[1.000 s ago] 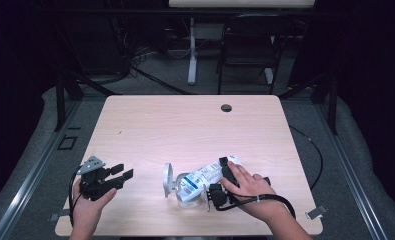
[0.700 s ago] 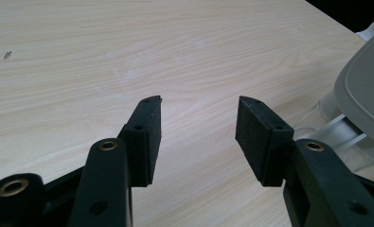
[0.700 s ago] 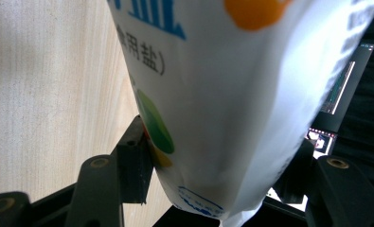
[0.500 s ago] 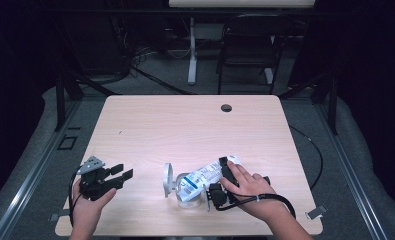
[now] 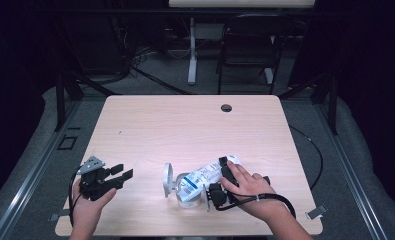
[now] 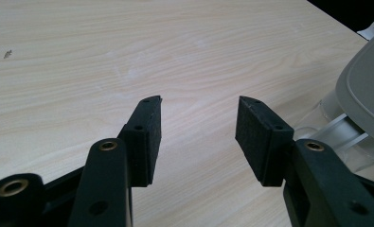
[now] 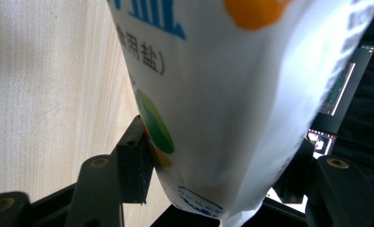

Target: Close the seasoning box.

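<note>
A white salt bag (image 5: 207,175) with blue print lies slanted at the table's front, its lower end at the mouth of a clear container (image 5: 185,194). The container lies on its side with its grey lid (image 5: 168,179) swung open to the left. My right gripper (image 5: 219,181) is shut on the bag. In the right gripper view the bag (image 7: 232,85) sits squeezed between the two jaws of that gripper (image 7: 222,182). My left gripper (image 5: 125,173) is held at the front left, open and empty, well left of the lid. In the left gripper view its pads (image 6: 149,127) frame bare wood, with the lid (image 6: 364,90) at the right.
The light wooden table (image 5: 185,125) has a dark cable hole (image 5: 226,107) near its far edge. A black cable (image 5: 265,199) loops from my right gripper. A chair (image 5: 245,45) and desk legs stand on the floor beyond the table.
</note>
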{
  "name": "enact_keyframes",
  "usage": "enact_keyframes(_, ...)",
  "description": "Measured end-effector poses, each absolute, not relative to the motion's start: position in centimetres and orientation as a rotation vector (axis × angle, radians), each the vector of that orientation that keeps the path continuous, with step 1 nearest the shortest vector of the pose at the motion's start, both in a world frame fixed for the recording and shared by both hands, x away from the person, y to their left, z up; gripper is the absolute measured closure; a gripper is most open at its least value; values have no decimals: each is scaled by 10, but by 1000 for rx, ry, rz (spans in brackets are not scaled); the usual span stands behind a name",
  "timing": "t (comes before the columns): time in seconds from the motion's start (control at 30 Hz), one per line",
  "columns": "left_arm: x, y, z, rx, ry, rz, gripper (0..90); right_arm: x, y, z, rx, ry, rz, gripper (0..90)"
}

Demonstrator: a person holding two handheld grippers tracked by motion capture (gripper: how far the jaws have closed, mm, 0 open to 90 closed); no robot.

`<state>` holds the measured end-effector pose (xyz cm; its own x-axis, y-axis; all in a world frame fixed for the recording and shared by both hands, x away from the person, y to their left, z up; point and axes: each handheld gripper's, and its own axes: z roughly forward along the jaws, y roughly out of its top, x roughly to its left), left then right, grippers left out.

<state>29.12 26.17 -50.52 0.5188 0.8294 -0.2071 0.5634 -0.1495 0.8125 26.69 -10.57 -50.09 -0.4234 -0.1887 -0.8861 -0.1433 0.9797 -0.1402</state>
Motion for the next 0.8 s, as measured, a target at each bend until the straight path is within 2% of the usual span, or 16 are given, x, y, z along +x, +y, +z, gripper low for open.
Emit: enact_keyframes(0.8,292,263,-507,1836,1159,361,517,267,-104,-498,-259,2002,-82,425)
